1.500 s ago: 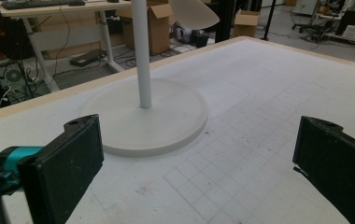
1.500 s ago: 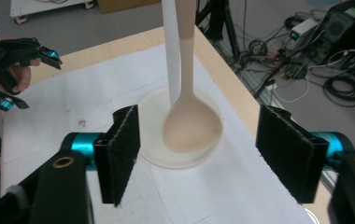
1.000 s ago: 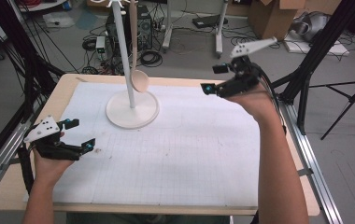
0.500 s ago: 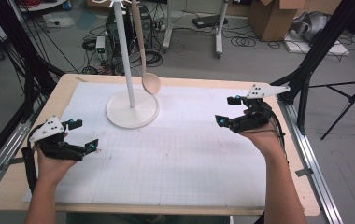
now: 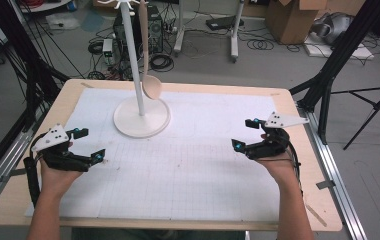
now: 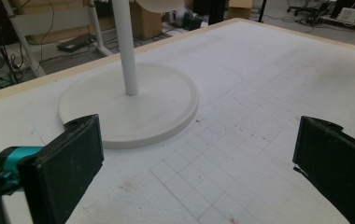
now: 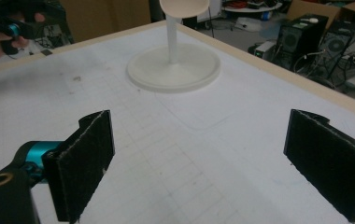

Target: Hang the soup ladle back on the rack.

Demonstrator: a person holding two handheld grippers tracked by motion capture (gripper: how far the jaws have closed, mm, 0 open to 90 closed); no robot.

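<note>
Here, in the high view, your left gripper (image 5: 87, 145) sits low over the worktop (image 5: 298, 205), near the front left of the white stand (image 5: 141, 117), jaws spread with nothing between them. Your right gripper (image 5: 245, 135) rests well to the right of the stand, its jaws having just been opening, wide apart and bare. The wooden spoon (image 5: 148, 60) hangs from the top of the stand, its bowl beside the pole just above the round base, apart from both grippers. In the left gripper view, the stand's base (image 6: 129, 105) lies just ahead between your released jaws, and the spoon's bowl (image 6: 159, 4) shows at the top edge. In the right gripper view, the stand (image 7: 173, 65) stands farther off, the spoon's bowl (image 7: 185, 8) hanging against its pole, and your left hand (image 7: 0, 35) shows beyond at the far corner.
</note>
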